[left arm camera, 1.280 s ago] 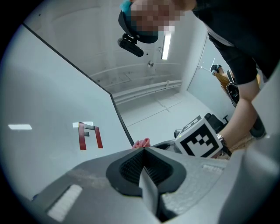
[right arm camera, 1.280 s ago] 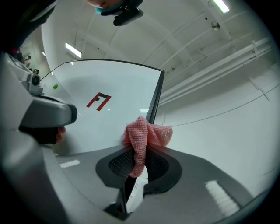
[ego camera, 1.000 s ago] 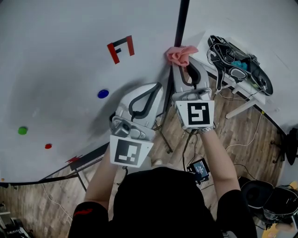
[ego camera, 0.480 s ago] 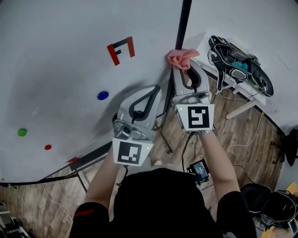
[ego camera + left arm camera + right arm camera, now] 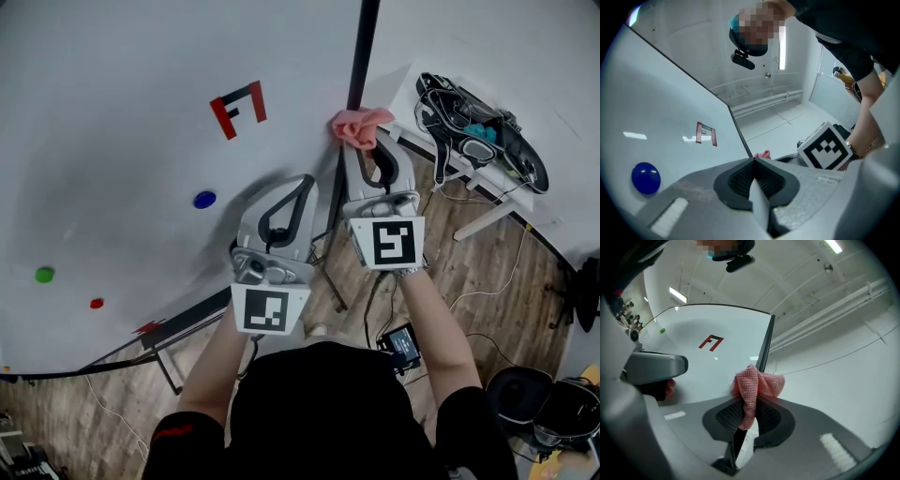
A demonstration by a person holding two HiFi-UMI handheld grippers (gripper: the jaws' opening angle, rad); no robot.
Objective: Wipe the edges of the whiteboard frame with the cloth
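A pink cloth (image 5: 357,127) is pinched in my right gripper (image 5: 361,141), which is shut on it and presses it against the black right edge of the whiteboard frame (image 5: 361,58). In the right gripper view the pink cloth (image 5: 754,389) bunches over the closed jaws, right against the whiteboard frame (image 5: 765,350). My left gripper (image 5: 302,184) is shut and empty, held in front of the white board surface just left of the frame. In the left gripper view the frame (image 5: 736,129) runs diagonally, with a bit of the cloth (image 5: 763,154) beyond the jaws.
The whiteboard (image 5: 122,169) carries a red and black marker shape (image 5: 238,106), a blue magnet (image 5: 204,199), a green magnet (image 5: 44,275) and a red magnet (image 5: 97,303). A white table (image 5: 487,164) with cables and gear stands to the right. Stand legs and cables cross the wood floor (image 5: 487,272).
My right gripper with the cloth has shifted slightly left and up along the frame edge. The left gripper has drifted a little to the right and lower.
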